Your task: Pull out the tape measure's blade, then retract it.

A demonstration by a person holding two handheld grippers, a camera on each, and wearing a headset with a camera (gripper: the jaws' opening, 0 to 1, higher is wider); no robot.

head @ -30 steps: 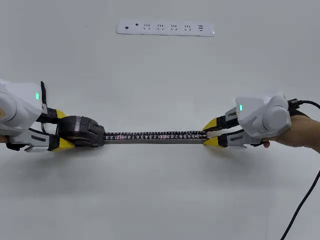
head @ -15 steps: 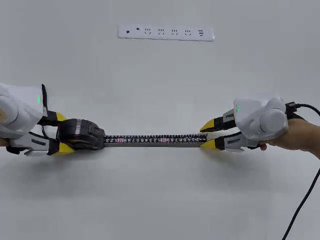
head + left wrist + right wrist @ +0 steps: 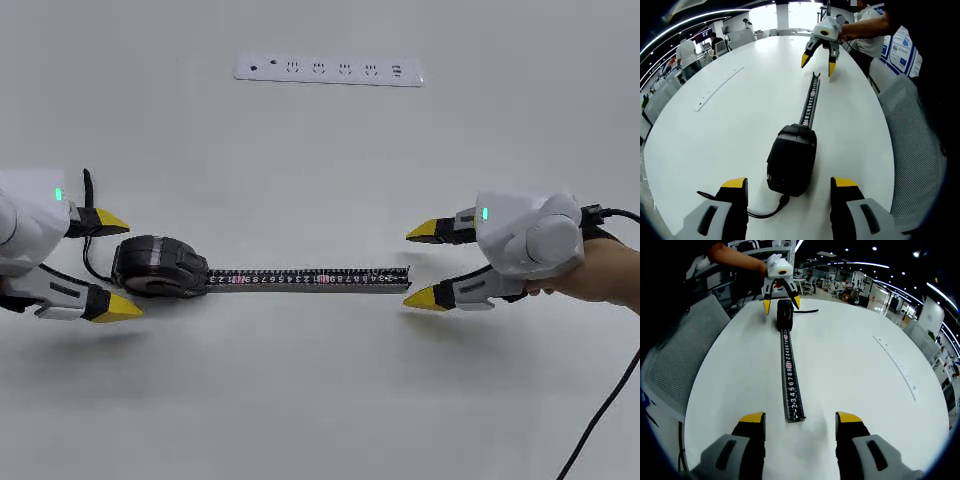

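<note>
Both pairs of jaws have let go since a moment ago. My left hand-held gripper [image 3: 115, 264] stands wide just behind the tape measure's black case [image 3: 160, 265]. My right hand-held gripper [image 3: 421, 266] gapes wide just off the hooked end of the blade [image 3: 310, 277]. It lies drawn out along the worktop's [image 3: 320, 400] near edge, and its digits read 1 to 9 from the hook.

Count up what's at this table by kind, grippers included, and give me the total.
Tape measure: 1
Power strip: 1
Grippers: 2, the left gripper and the right gripper, both open
Total: 4
</note>
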